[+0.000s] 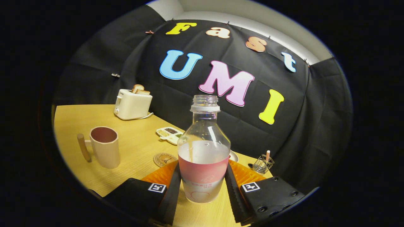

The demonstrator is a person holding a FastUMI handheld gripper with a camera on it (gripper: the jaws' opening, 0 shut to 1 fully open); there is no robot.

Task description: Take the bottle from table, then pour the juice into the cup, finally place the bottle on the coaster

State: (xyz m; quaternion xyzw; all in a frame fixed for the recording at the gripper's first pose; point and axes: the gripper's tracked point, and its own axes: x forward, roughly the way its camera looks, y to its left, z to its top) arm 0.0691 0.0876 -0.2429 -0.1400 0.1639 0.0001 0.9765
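- Gripper view: the gripper [203, 189] is closed around one bottle [203, 151], both fingers [172, 192] pressed on its labelled lower half; the bottle is held upright, uncapped, partly filled with clear liquid.
- Bare table [135, 148] is seen between bottle and cup, with the table's edge running just behind the tray.
- One cup [104, 146] is seen left of the fingers, handle turned away from the bottle.
- One coaster [164, 160] lies just beside the bottle, between it and the cup.
- One toaster [132, 104] with two slices, one tray [169, 134] and one wire holder [263, 164] are counted beyond.
- The label's writing is too small to be read.
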